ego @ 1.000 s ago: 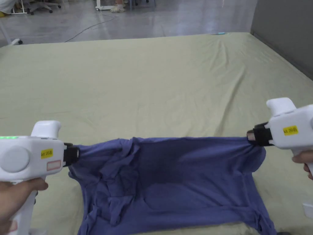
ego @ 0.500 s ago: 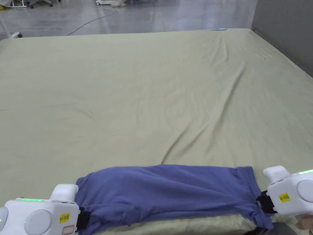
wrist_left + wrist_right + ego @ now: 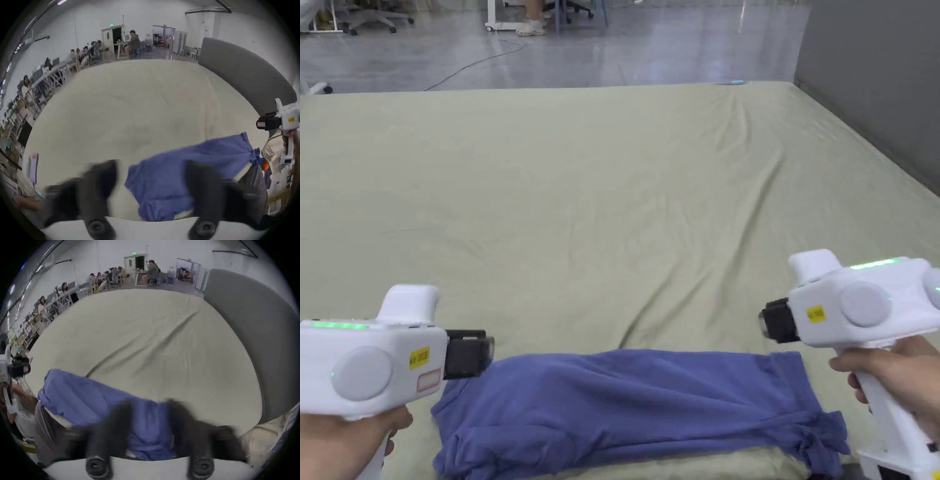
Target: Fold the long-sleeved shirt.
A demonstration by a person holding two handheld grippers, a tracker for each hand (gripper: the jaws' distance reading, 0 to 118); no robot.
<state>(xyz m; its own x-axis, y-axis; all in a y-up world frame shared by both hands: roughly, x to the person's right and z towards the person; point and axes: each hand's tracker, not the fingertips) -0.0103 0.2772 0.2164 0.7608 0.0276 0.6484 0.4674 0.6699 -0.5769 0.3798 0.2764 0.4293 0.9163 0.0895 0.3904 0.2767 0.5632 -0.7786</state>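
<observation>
- The shirt (image 3: 631,406) lies folded into a long band along the near edge of the bed (image 3: 600,200), its right end bunched and spilling over the edge.
- The left gripper (image 3: 470,354) hangs above the shirt's left end, jaws wide and holding nothing.
- The right gripper (image 3: 767,320) hangs above the right end, jaws parted, holding nothing.

Two hands each hold a white pistol-style gripper, pointed inward toward each other. The left gripper (image 3: 487,354), held by the left hand (image 3: 344,437) near the left edge, has its jaws spread apart and empty. The right gripper (image 3: 762,325), gripped by the right hand (image 3: 890,378), sits slightly higher, jaws also parted.
</observation>
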